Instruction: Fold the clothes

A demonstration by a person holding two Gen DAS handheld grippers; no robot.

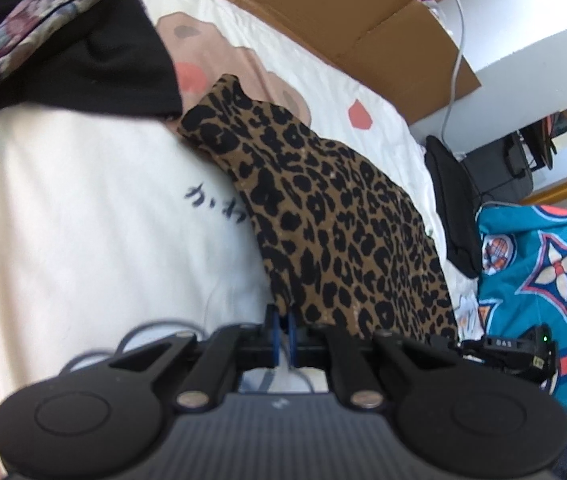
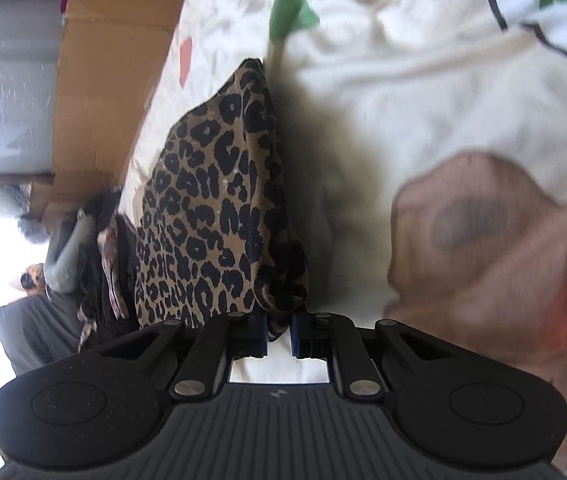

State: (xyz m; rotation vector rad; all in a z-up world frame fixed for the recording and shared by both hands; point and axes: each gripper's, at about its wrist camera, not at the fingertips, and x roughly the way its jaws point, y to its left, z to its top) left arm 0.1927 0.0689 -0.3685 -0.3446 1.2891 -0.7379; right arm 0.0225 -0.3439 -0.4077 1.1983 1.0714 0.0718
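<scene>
Closest in, the left gripper (image 1: 283,334) has its blue pads drawn nearly together, pinching a thin edge of the leopard-print garment (image 1: 331,216). From that clamped corner the cloth stretches away across the bedspread (image 1: 83,220), a white cover with pink and brown cartoon shapes and a few dark handwritten characters just beside the garment's near edge. At the garment's far tip lies a heap of black clothing (image 1: 95,60) with a floral-patterned piece (image 1: 43,12) on top of it. Beyond the garment a flattened cardboard sheet (image 1: 363,12) runs along the bed's far side, and a white cable (image 1: 457,40) hangs down over it. To the right of the garment a bright blue patterned cloth (image 1: 531,264) shows, with the other gripper's black body partly in front of it.

The right gripper (image 2: 279,330) is likewise closed down on a bunched fold of the same leopard-print garment (image 2: 211,208), its blue pads narrow with the fabric wedged between them. In the right wrist view the garment rises in a peaked drape above the white cover, and its shadow falls on the sheet just beside it. The picture is blurred here.
</scene>
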